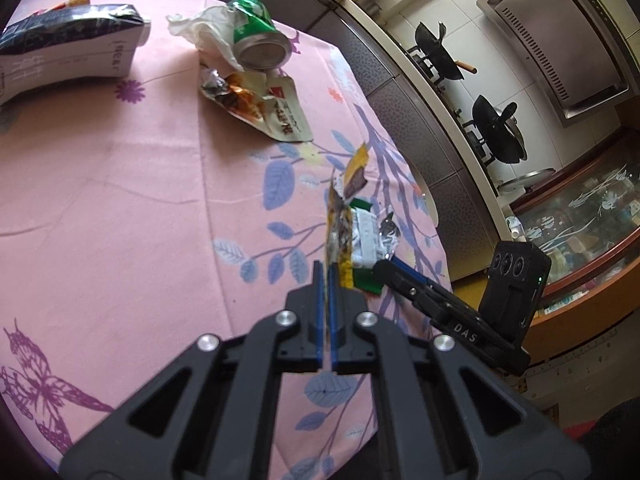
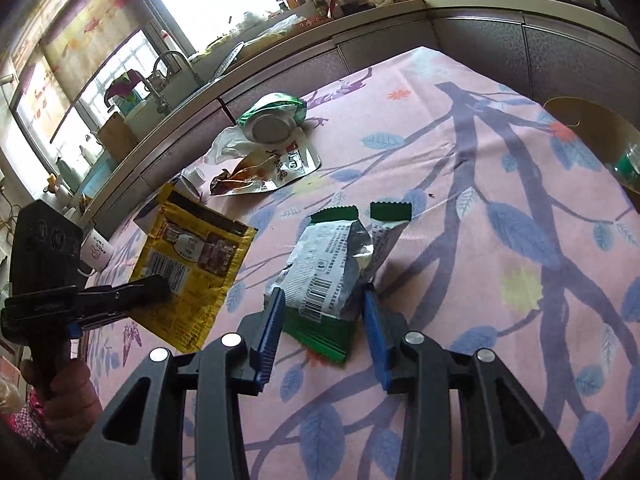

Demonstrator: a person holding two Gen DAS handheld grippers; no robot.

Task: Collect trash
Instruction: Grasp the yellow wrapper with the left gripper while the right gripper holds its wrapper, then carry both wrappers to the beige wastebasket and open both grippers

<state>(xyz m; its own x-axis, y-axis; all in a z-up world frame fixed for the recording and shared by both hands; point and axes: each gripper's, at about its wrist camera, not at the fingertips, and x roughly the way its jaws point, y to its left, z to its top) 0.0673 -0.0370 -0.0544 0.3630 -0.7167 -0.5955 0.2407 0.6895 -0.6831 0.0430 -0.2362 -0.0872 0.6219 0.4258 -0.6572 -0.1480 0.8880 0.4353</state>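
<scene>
Several wrappers litter the pink floral tablecloth (image 2: 460,240) beside a kitchen counter (image 2: 360,36).

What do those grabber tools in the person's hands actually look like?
Each gripper, left and right, is matte black plastic: angular linkage arms with triangular cutouts, round silver pivot bolts, two flat fingers faced with ridged blue pads. The right one bears white "DAS" lettering.

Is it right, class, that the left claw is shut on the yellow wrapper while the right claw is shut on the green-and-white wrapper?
Not quite. The right claw is open, straddling the green-and-white wrapper, as the right wrist view shows. The left claw is indeed shut on the yellow wrapper.
</scene>
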